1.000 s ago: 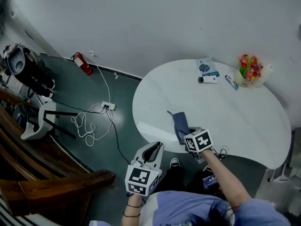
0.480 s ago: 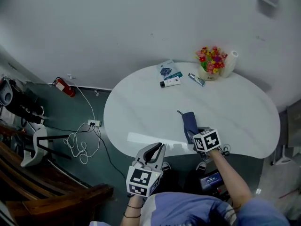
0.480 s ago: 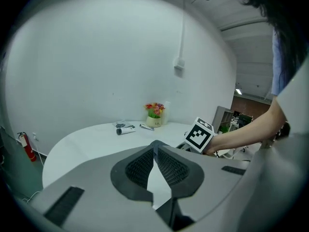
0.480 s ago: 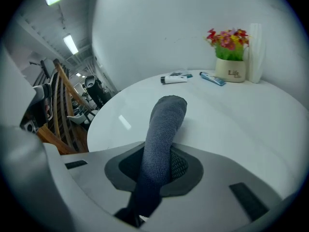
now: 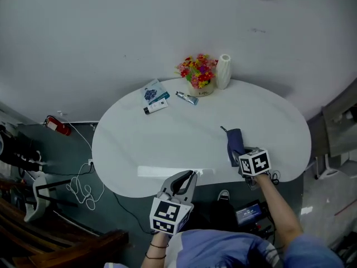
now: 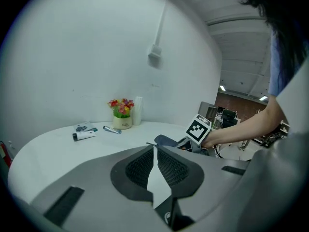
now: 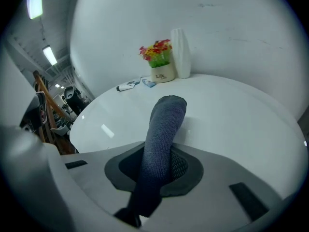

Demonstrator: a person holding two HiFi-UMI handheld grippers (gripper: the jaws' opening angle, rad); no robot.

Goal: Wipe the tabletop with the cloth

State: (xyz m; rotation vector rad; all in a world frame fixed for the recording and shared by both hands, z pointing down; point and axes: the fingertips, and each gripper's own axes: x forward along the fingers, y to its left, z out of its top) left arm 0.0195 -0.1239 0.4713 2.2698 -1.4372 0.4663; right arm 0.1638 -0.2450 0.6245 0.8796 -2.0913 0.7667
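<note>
A dark blue cloth (image 5: 235, 144) lies in a long strip on the white oval tabletop (image 5: 189, 144) near its front right edge. My right gripper (image 5: 244, 156) is shut on the cloth's near end; in the right gripper view the cloth (image 7: 164, 129) runs forward from between the jaws onto the table (image 7: 227, 115). My left gripper (image 5: 187, 180) hangs at the table's front edge, shut with nothing in it. In the left gripper view its jaws (image 6: 153, 154) meet, and the right gripper's marker cube (image 6: 199, 128) shows ahead to the right.
At the table's far edge stand a pot of flowers (image 5: 198, 74) and a white roll (image 5: 223, 71). Left of them lie a tube (image 5: 186, 98), a booklet (image 5: 154, 91) and a small tube (image 5: 155, 108). Cables (image 5: 78, 186) and a red extinguisher (image 5: 57, 125) sit on the floor at left.
The head view has swung left to right, so the table now sits centred. My right gripper, with the cloth, has slid rightward along the table's front part. The left gripper kept its place.
</note>
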